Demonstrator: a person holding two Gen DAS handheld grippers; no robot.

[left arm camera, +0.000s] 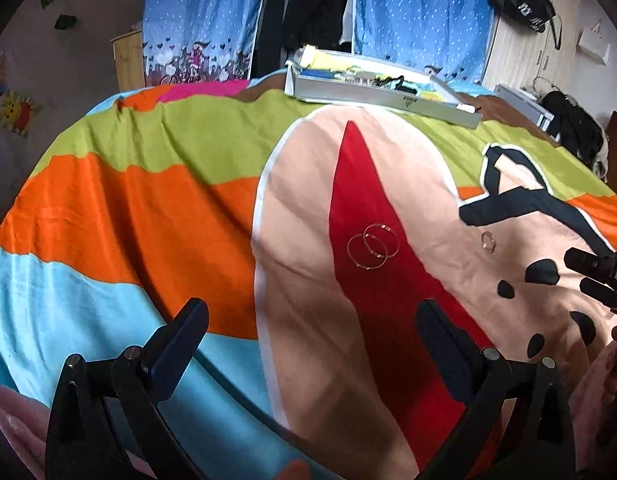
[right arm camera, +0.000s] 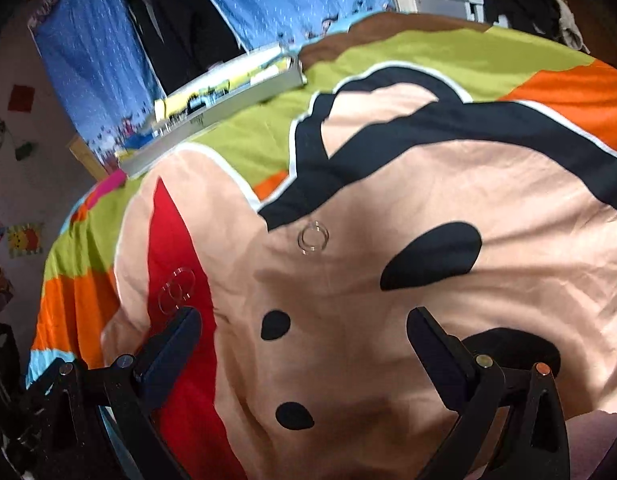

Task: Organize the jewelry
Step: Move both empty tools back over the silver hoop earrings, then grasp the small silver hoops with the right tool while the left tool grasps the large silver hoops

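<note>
Two thin overlapping hoop rings lie on the red patch of the bedspread, ahead of my open left gripper, which holds nothing. A smaller ring rests on the peach patch to their right. In the right wrist view that small ring lies ahead of my open, empty right gripper, and the hoop pair sits just beyond its left finger. The right gripper's fingers enter the left wrist view at the right edge. A grey jewelry tray stands at the bed's far side.
The colourful bedspread covers the whole bed. Blue curtains and dark hanging clothes lie behind the tray. A pile of dark clothes sits at the far right. A person's hand shows at the lower left.
</note>
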